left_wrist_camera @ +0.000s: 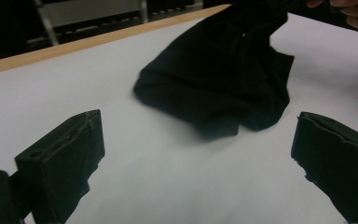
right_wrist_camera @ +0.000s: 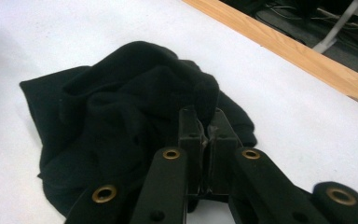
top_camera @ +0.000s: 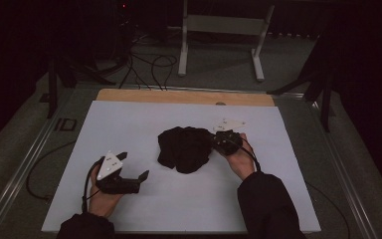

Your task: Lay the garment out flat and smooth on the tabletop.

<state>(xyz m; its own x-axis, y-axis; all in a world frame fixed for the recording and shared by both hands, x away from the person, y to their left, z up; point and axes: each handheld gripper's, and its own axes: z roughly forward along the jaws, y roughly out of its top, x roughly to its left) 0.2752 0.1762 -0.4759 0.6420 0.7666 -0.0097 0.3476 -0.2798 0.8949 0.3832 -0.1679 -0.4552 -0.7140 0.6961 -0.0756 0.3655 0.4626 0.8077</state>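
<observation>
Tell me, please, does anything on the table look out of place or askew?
The black cloth lies in a crumpled heap mid-table rather than flat. The right hand-held gripper is shut on its edge, and the left hand-held gripper stands open, apart from it. Nothing looks spilled or damaged.

Dim room: grey floor (top_camera: 219,64), white frame (top_camera: 224,30), loose cables (top_camera: 149,67).

Black cloth (top_camera: 185,148) crumpled in heap, mid white table cover, right edge bunched up and raised.

no readable text — none at all
</observation>
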